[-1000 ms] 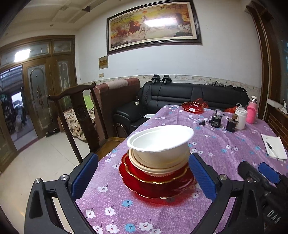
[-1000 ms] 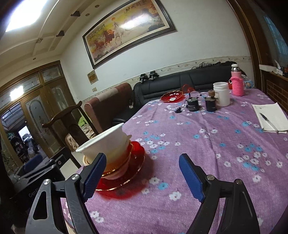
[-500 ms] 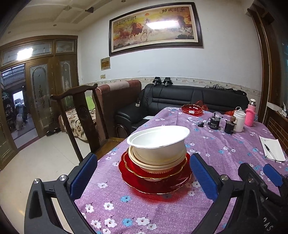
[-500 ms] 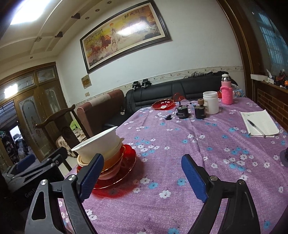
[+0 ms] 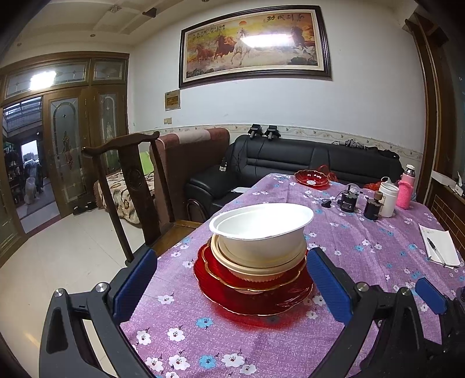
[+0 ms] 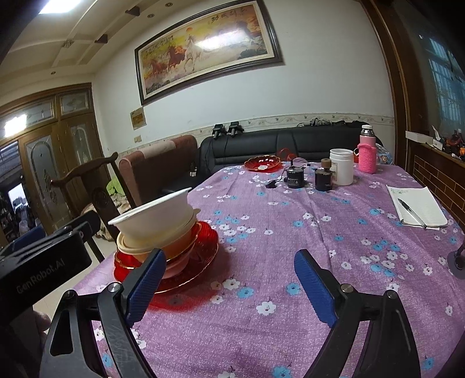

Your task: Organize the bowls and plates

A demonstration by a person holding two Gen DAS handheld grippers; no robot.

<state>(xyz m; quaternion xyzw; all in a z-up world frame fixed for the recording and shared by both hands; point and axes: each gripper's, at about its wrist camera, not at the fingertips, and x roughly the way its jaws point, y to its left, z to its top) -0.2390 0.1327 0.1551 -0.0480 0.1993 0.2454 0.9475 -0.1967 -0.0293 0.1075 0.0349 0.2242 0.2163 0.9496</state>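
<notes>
White wall ahead of me, big framed horse painting on it. Black leather sofa under that, brown armchair beside it. Dark wooden chair pulled up at table, purple flowery cloth. Wooden glass-panel doors on left, pale tiled floor, ceiling light on.

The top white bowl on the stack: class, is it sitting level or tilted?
Tilted. The top white bowl leans in the cream bowl beneath; in the right wrist view its rim climbs toward the sofa side.
</notes>
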